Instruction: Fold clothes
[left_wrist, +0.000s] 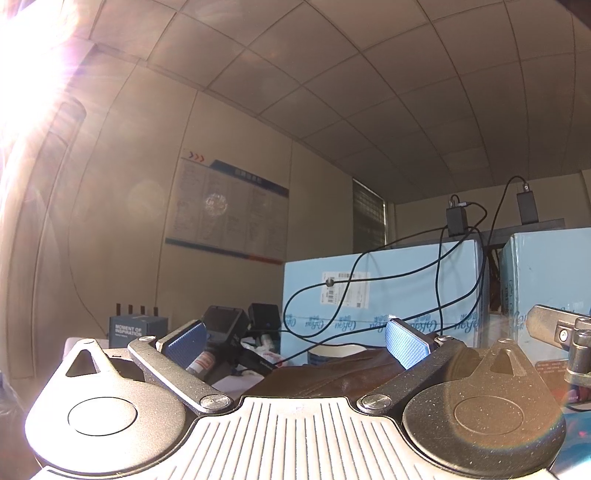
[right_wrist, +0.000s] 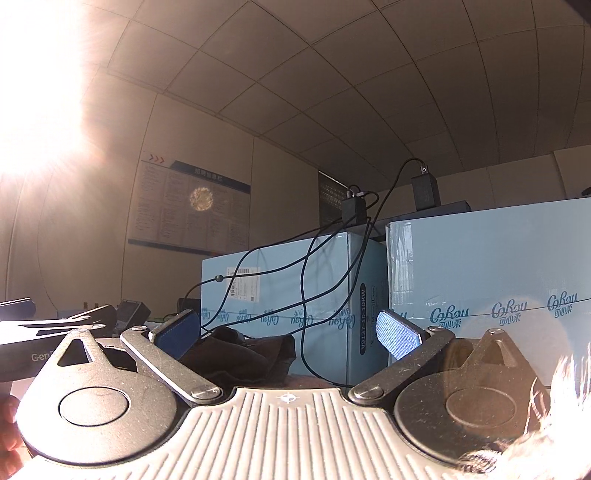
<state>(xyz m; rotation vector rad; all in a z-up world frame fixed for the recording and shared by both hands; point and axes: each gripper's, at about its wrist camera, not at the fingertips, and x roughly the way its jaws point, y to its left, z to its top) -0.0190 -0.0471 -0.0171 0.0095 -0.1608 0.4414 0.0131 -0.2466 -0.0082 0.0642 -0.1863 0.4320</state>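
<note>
In the left wrist view my left gripper (left_wrist: 295, 341) is open and empty, its blue pads wide apart. A dark brown garment (left_wrist: 332, 376) lies low just beyond and between the fingers. In the right wrist view my right gripper (right_wrist: 288, 334) is open and empty. A crumpled dark garment (right_wrist: 240, 354) lies in a heap ahead of its left finger. Both cameras point nearly level, so most of the surface under the clothes is hidden.
Light blue cartons (left_wrist: 380, 295) (right_wrist: 487, 280) stand close behind the clothes, with black cables (right_wrist: 306, 295) hanging over them from chargers on top. Small devices and a blue box (left_wrist: 136, 328) sit at the left. The other gripper (left_wrist: 561, 332) shows at the right edge. Strong glare fills the upper left.
</note>
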